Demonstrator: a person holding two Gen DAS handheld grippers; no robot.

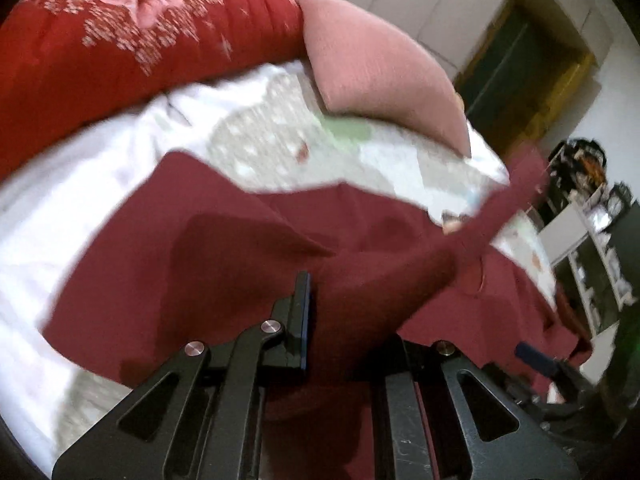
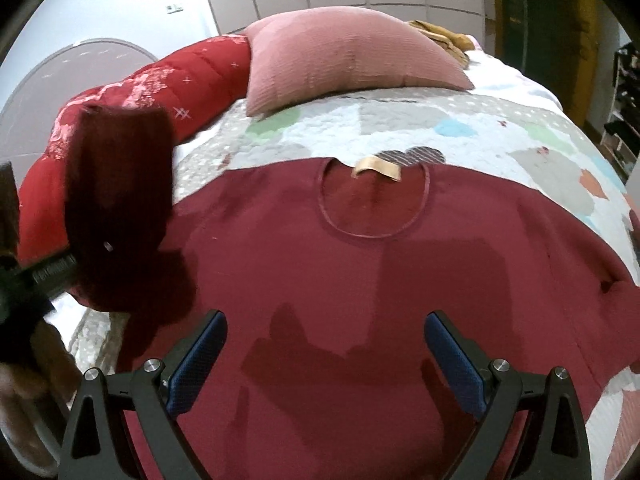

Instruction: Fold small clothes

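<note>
— While the left wrist view is smeared with blur, can you tell what the left gripper (image 1: pixel 340 320) has?

— I can. Its jaws are clamped on a fold of the maroon sweatshirt (image 2: pixel 360 280), with cloth bunched between the fingers and draped over the right one. From the right wrist view I see that same sleeve (image 2: pixel 120 208) lifted off the bed, hanging dark and upright at the left edge, near the red quilted comforter (image 2: pixel 192 80).

— And the right gripper (image 2: pixel 326 360)?

— I have its jaws standing wide, blue pads (image 2: pixel 196 364) apart, nothing between them. It hovers over the lower front of the sweatshirt; I can't tell whether the tips touch the cloth.

— Where does the garment lie?

— Spread flat, front up, on the patchwork quilt (image 2: pixel 500 128) of the bed, round neckline (image 2: pixel 374 204) toward the far end, a tan label (image 2: pixel 376 168) showing inside the collar. The other sleeve runs off to the right.

— Anything else on the bed?

— A pink pillow (image 2: pixel 352 48) beyond the neckline, resting against the comforter, and some mustard-coloured cloth (image 2: pixel 444 36) behind it, too small for me to name.
</note>
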